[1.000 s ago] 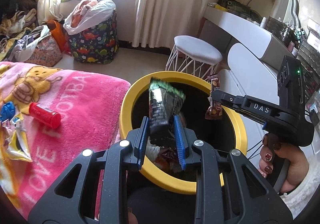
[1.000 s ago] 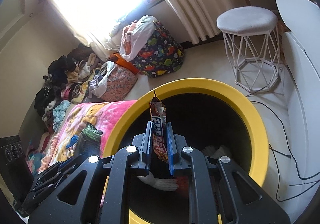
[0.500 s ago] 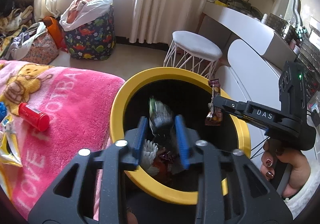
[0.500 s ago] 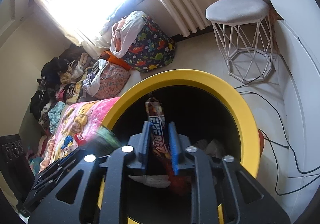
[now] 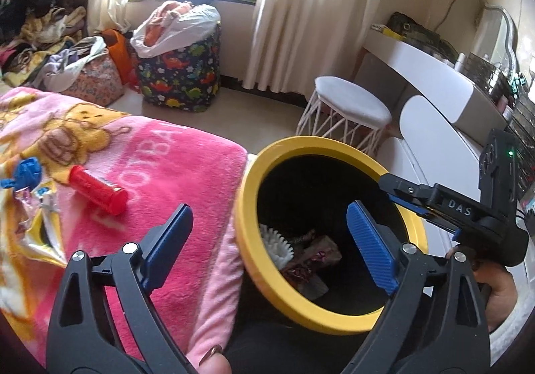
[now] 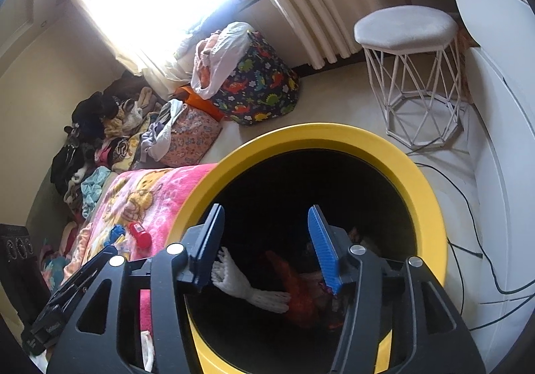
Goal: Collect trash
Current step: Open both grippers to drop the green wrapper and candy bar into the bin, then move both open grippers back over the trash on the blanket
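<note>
Yellow-rimmed bin [image 6: 431,207] beside the bed, wrappers [image 5: 311,260] and a white glove [image 6: 247,287] lying at its bottom | left tool [image 5: 267,243] spread wide, empty (over the near rim) | right tool [image 6: 267,247] agape above the bin | red tube [image 5: 98,190] on pink blanket [image 5: 174,173], left.

A pink blanket [image 5: 174,173] with a cartoon bear print covers the bed. On the floor beyond it, a dinosaur-print bag [image 5: 180,76] stuffed with clothes stands beside a floral bag [image 5: 97,83]. Cream curtains [image 5: 301,13] hang by the bright window. 1 white wire-legged stool [image 5: 351,106] sits near a white vanity desk [image 5: 431,73]. Black cables [image 6: 468,240] trail across the floor.
</note>
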`<state>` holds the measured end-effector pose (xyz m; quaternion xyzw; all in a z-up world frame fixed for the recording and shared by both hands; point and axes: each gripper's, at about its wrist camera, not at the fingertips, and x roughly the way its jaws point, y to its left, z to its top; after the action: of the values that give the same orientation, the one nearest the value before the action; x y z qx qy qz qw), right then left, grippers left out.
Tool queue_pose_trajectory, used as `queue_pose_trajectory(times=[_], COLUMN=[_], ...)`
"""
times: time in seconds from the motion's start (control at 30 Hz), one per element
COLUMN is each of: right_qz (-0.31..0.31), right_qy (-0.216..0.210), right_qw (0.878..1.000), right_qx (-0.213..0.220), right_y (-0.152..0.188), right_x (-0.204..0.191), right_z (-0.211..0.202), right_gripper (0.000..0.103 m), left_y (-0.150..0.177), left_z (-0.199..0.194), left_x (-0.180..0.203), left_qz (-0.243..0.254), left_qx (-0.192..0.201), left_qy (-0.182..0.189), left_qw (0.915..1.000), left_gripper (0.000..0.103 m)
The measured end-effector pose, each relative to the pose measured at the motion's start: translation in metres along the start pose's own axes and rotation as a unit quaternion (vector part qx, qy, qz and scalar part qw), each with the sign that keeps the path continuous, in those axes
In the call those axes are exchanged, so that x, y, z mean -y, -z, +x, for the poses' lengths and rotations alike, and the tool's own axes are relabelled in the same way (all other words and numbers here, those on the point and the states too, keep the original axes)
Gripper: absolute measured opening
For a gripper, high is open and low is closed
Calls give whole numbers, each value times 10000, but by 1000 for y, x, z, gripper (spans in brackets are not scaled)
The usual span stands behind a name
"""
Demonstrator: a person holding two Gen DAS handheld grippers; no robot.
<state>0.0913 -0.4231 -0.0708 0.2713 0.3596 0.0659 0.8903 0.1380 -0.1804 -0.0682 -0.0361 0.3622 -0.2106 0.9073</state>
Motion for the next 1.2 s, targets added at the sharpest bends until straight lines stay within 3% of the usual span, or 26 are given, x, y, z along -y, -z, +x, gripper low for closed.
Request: queue_pose_trajectory(times=[1.2], right_qz=[-1517], right_qy=[-596], right_qw=[9865], right_qx=[-124], right_y=[18], right_x=[-118], right_z=[13], right_gripper=[60], left_y=[-2], left_z=[-65], left_x=[-92], left_qz=[-829], left_qx=[665], left_qy=[-581], left_qw=[9926], left_gripper=[85])
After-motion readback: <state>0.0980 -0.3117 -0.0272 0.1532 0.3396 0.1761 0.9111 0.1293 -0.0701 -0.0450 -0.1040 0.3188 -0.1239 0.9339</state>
